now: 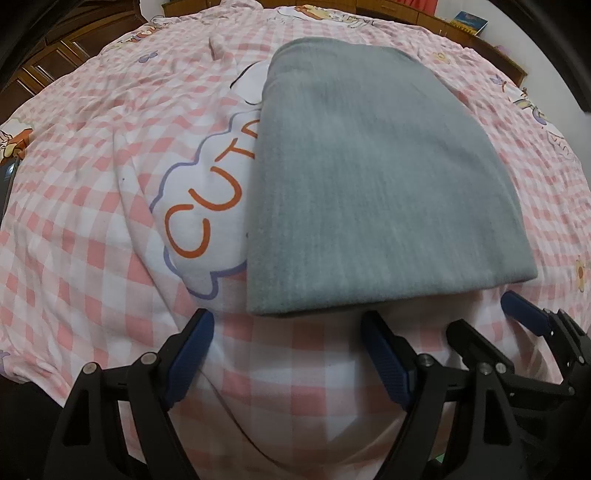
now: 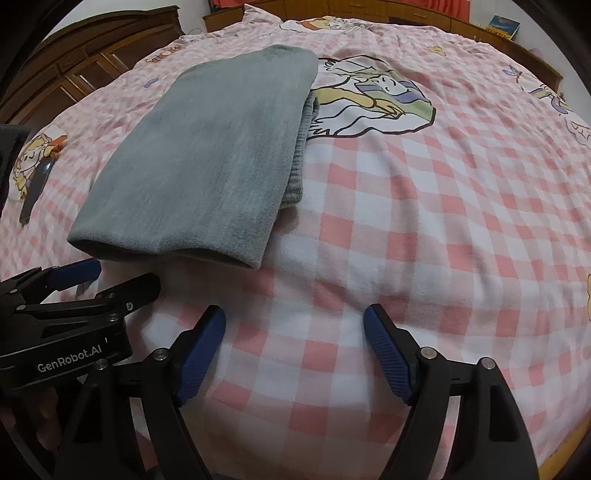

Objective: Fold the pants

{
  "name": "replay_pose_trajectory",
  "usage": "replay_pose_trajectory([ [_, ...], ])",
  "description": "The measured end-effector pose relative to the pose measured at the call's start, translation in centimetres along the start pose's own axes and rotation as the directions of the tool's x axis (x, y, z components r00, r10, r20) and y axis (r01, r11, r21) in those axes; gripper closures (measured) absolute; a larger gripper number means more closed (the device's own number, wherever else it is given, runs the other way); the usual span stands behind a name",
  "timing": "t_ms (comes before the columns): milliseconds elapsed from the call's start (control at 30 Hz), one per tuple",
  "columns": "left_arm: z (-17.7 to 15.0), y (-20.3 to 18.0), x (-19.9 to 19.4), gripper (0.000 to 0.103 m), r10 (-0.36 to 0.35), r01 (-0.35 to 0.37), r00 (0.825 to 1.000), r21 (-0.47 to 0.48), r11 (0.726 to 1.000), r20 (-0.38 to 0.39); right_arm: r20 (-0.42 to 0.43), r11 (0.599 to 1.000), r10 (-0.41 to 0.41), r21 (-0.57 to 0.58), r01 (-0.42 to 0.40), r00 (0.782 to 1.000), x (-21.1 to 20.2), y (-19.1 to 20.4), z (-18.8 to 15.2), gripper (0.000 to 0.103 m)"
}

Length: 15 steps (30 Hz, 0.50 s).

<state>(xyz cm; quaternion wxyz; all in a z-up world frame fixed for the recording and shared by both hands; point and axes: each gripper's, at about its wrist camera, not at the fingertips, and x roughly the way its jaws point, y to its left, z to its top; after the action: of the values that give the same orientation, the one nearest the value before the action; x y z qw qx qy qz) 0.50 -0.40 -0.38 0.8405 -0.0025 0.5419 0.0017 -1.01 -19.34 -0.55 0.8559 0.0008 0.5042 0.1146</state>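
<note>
The grey pants (image 1: 369, 177) lie folded into a thick flat rectangle on the pink checked bed cover (image 1: 92, 221). My left gripper (image 1: 288, 321) is open just short of the pants' near edge, with only the cover between its blue pads. My right gripper (image 1: 484, 317) shows at the lower right of the left wrist view, below the pants' near right corner. In the right wrist view the pants (image 2: 214, 158) lie ahead to the left, ribbed layers showing along their right side. My right gripper (image 2: 293, 314) is open over bare cover (image 2: 424, 221). The left gripper (image 2: 122, 275) sits close beside it.
Wooden furniture (image 2: 85, 62) runs behind the bed on the left and along the back. A blue book (image 2: 504, 24) rests on the back ledge. A dark slim object (image 2: 35, 188) lies on the cover left of the pants. Cartoon prints (image 2: 369, 99) mark the cover.
</note>
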Motion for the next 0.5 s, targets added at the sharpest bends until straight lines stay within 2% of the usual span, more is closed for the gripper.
replay_pose_trajectory([
  [500, -0.46, 0.09, -0.31, 0.02, -0.002, 0.002, 1.0, -0.011, 1.0, 0.004, -0.01, 1.0, -0.007, 0.027, 0.007, 1.0, 0.04, 0.08, 0.33, 0.022],
])
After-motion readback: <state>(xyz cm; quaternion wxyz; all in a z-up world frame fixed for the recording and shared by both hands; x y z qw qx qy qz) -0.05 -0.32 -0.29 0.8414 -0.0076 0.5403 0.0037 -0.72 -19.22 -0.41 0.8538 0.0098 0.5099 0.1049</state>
